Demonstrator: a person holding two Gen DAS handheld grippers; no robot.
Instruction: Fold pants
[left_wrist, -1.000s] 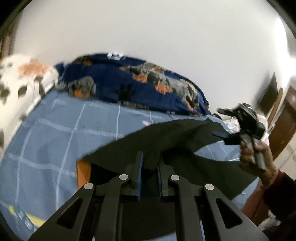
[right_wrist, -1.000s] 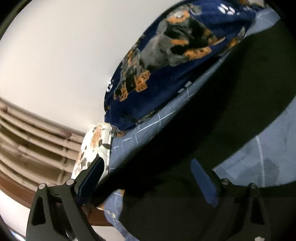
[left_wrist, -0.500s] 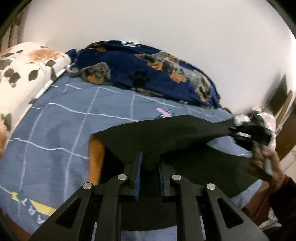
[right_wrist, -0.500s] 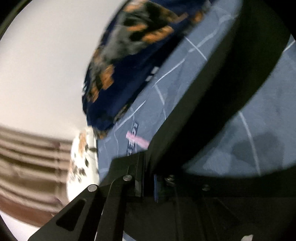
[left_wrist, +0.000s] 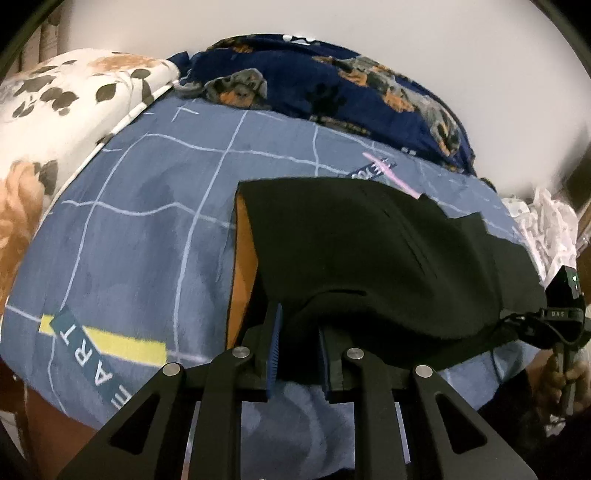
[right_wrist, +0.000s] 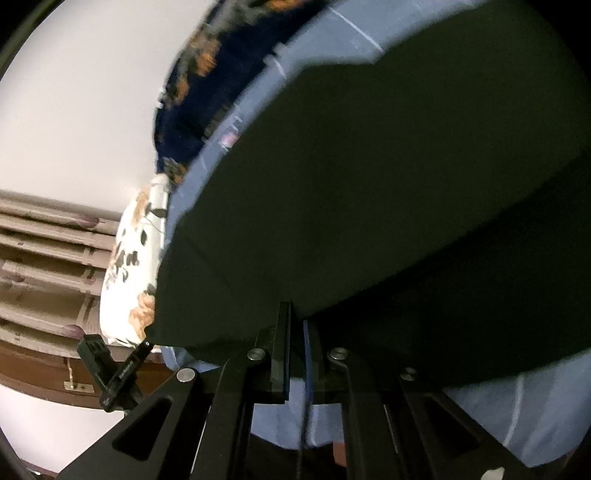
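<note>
- The black pants (left_wrist: 354, 258) lie across the middle of the left-wrist frame on a blue bed sheet (left_wrist: 140, 236), one layer doubled over another; the cloth is matte, thick and soft, with an orange lining (left_wrist: 242, 273) showing at its left edge.
- The left gripper (left_wrist: 298, 350) at bottom centre is clamped on a bunched fold of the pants between its blue ribbed pads (left_wrist: 275, 345).
- The right gripper (right_wrist: 295, 350) pinches the near edge of the pants (right_wrist: 388, 184), its jaws nearly touching; the dark cloth fills most of that frame.
- In the left-wrist view the right gripper (left_wrist: 517, 325) sits at the right edge, held by a hand (left_wrist: 565, 369), its tip at the pants' corner.
- The sheet carries thin white grid lines, a yellow bar and lettering at lower left, where its rounded edge drops off; bare sheet lies open left of the pants.
- A navy blanket with dog print (left_wrist: 332, 85) is heaped along the top, against a plain white wall (left_wrist: 443, 40).
- A white floral quilt (left_wrist: 62, 107) fills the upper left.
- White patterned cloth (left_wrist: 543, 221) is bunched at the right edge.
- Curtain folds (right_wrist: 44, 266) stand at the left of the right-wrist frame.
</note>
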